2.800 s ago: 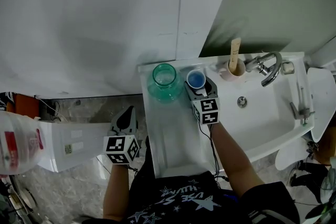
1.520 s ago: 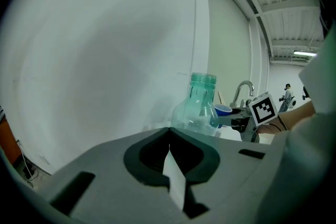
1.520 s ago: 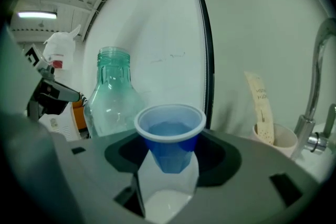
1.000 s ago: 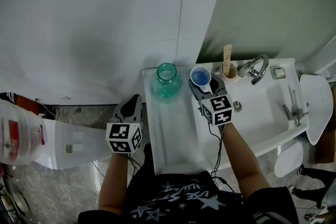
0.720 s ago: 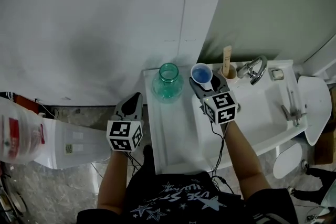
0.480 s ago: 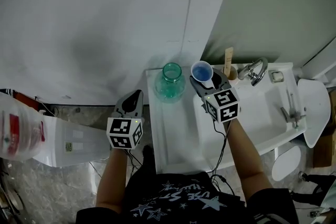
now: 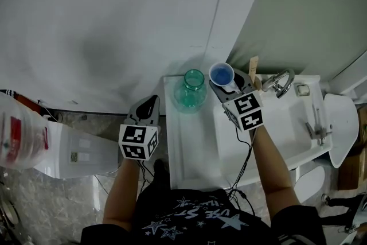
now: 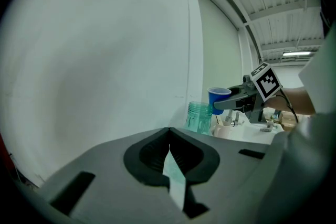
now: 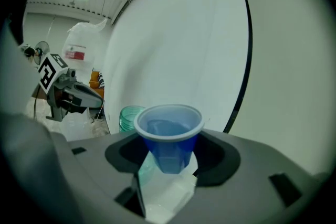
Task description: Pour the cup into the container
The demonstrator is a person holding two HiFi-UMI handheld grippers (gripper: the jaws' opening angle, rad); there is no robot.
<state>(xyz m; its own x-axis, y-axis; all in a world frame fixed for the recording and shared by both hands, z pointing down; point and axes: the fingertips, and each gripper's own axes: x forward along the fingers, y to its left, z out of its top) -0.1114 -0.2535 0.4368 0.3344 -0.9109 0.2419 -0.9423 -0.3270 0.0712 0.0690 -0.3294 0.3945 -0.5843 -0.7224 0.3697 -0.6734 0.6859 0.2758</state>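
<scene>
1. Where the pale wall meets it at 12 o'clock, the white worktop (image 7: 189, 146) runs down the head view towards the person, its long left strip bare.
2. At 3 o'clock of that strip lies the sink (image 7: 287, 123), with a chrome tap (image 7: 278, 83) at its far edge.
3. The right tongs (image 7: 227, 82) are clamped on the cup, their jaws standing wide around its sides.
4. The left tongs (image 7: 148, 105) hang off the worktop's left edge, at 8 o'clock of the container, jaws pressed together with nothing between them.
5. The green glass container (image 7: 192, 90) stands upright at the worktop's far end, mouth open.
6. The blue cup (image 7: 222, 74) is upright, just beside the container at its 3 o'clock. In the left gripper view its rim sits higher than the container's mouth.
</scene>
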